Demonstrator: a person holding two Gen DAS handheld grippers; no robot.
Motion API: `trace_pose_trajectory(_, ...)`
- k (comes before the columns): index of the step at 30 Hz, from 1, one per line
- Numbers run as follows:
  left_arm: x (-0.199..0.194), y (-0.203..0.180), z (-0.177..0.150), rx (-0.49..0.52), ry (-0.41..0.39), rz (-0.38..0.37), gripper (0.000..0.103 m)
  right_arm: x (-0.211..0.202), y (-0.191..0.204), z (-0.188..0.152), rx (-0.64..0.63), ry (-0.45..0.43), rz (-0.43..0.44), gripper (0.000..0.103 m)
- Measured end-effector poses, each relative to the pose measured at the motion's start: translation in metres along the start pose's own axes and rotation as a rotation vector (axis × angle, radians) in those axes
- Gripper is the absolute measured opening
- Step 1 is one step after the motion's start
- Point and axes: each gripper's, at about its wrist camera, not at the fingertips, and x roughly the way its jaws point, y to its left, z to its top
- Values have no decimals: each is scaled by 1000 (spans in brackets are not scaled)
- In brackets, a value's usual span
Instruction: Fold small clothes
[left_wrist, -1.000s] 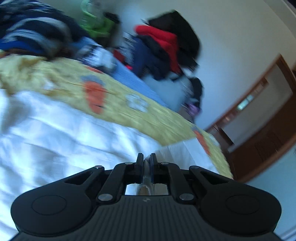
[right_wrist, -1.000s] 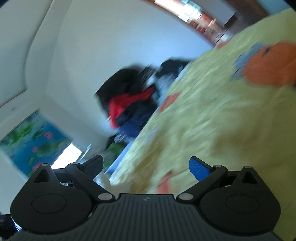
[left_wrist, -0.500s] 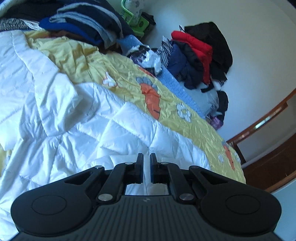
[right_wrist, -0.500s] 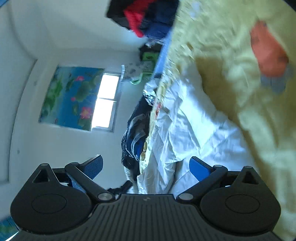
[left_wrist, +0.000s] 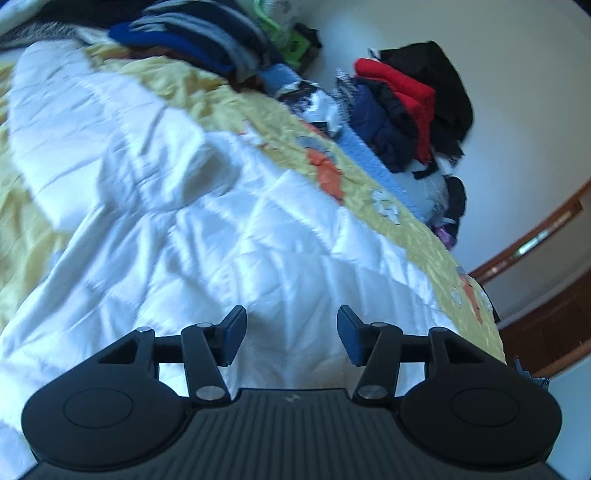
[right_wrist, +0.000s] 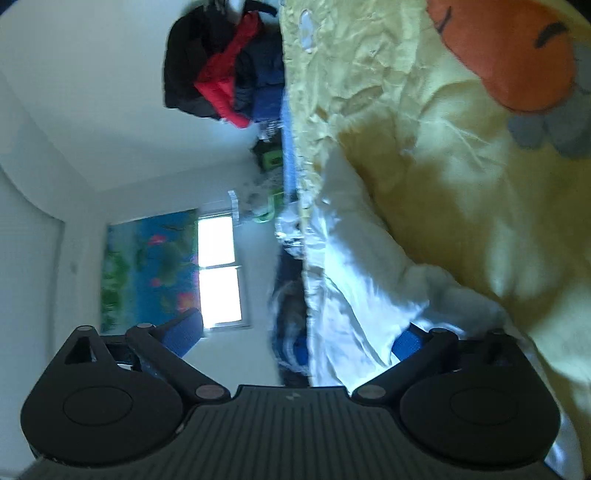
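Observation:
A white quilted garment (left_wrist: 207, 229) lies spread and rumpled on a yellow bedspread (left_wrist: 280, 122) printed with orange carrots. My left gripper (left_wrist: 291, 338) is open and empty, held just above the garment's near part. My right gripper (right_wrist: 295, 336) is open and empty, rolled on its side, with its right finger close to the garment's edge (right_wrist: 354, 280). The yellow bedspread (right_wrist: 461, 155) fills the right half of the right wrist view.
A stack of dark folded clothes (left_wrist: 199, 40) sits at the far end of the bed. A heap of red, navy and black clothes (left_wrist: 410, 107) lies against the white wall. A wooden door frame (left_wrist: 546, 258) stands at the right. A window (right_wrist: 219, 273) with a flowered curtain shows behind.
My left gripper was shut on a fold of white cloth, then opened wide and let it go. My right gripper stayed open and rolled sideways toward the garment.

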Motion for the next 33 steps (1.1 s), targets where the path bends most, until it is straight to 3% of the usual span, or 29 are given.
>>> trace_pose_trajectory(5,9,4,-7,-28,-11,62,54,-3,-10,-12,-90,-26,92,102)
trace_pose_trajectory(8,27,7,-11,-38,32,104,53,-3,-4,-18,-185,-16,71,103)
trace_pose_trajectory(11,40,5,-18,-52,69,70,51,2,1,-16,-226,-3,52,102)
trace_pose_trajectory(12,43,-1,-20,-33,70,74,47,2,0,-14,-216,-10,64,102)
trace_pose_trajectory(13,46,-6,-21,-9,79,69,24,1,-2,-14,-197,-21,82,102)
trace_pose_trajectory(14,48,-12,-22,15,94,64,14,-2,-6,-12,-167,-42,107,102)
trace_pose_trajectory(19,28,-35,-13,119,62,50,12,-11,-27,-9,-65,-115,219,101)
trace_pose_trajectory(23,-1,-45,3,162,-2,33,12,-5,-21,-10,-132,-85,187,103)
trace_pose_trajectory(27,-14,-54,12,194,-16,27,12,2,-9,-17,-238,-63,131,103)
trace_pose_trajectory(30,-20,-56,11,214,-14,17,11,2,-6,-15,-279,-66,90,81)
trace_pose_trajectory(32,-24,-54,11,222,-19,23,12,1,-3,-11,-308,-67,46,40)
trace_pose_trajectory(33,-25,-50,12,214,-22,26,12,2,-5,-9,-300,-56,37,34)
